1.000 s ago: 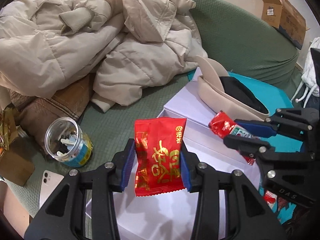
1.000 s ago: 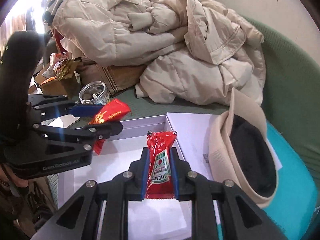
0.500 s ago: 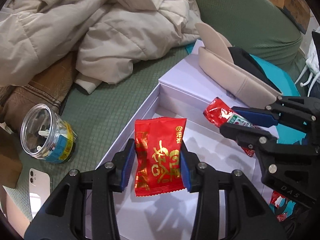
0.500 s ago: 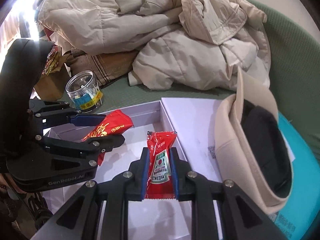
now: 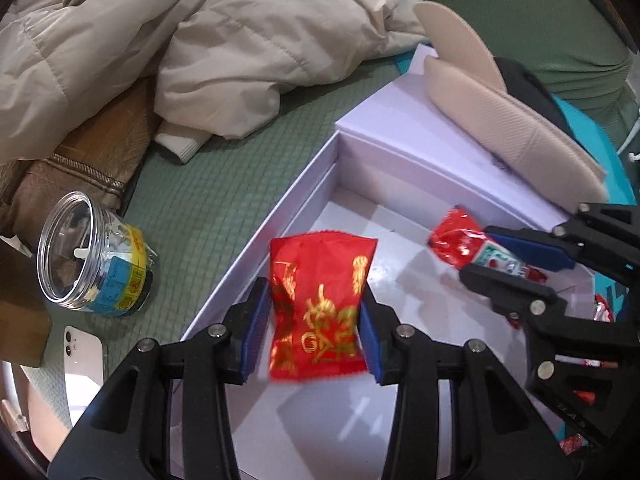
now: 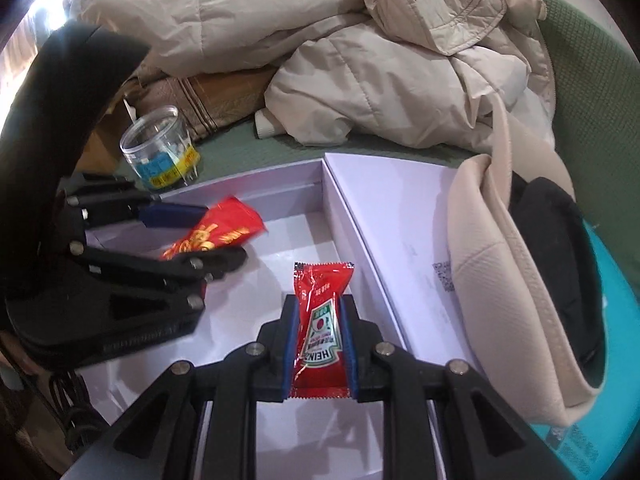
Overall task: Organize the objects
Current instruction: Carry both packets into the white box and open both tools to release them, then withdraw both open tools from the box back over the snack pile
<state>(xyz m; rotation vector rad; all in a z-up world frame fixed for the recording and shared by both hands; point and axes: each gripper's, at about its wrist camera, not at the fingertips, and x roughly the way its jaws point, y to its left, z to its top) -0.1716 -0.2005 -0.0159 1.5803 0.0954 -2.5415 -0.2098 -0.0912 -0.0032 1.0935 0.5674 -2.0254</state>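
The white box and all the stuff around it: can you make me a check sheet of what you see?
Surface: green quilted cover.
Job's things: open white box, nothing lying in the part that shows; its lid sits beside it; red gold-printed snack packet; ketchup sachet.
Clutter: beige puffy coat, beige hat on the lid, clear jar, white phone, brown cushion.
Claws: left claw shut on the snack packet; right claw shut on the ketchup sachet; both above the box.
Cables: white cord at the right edge.
Surroundings: green sofa back.
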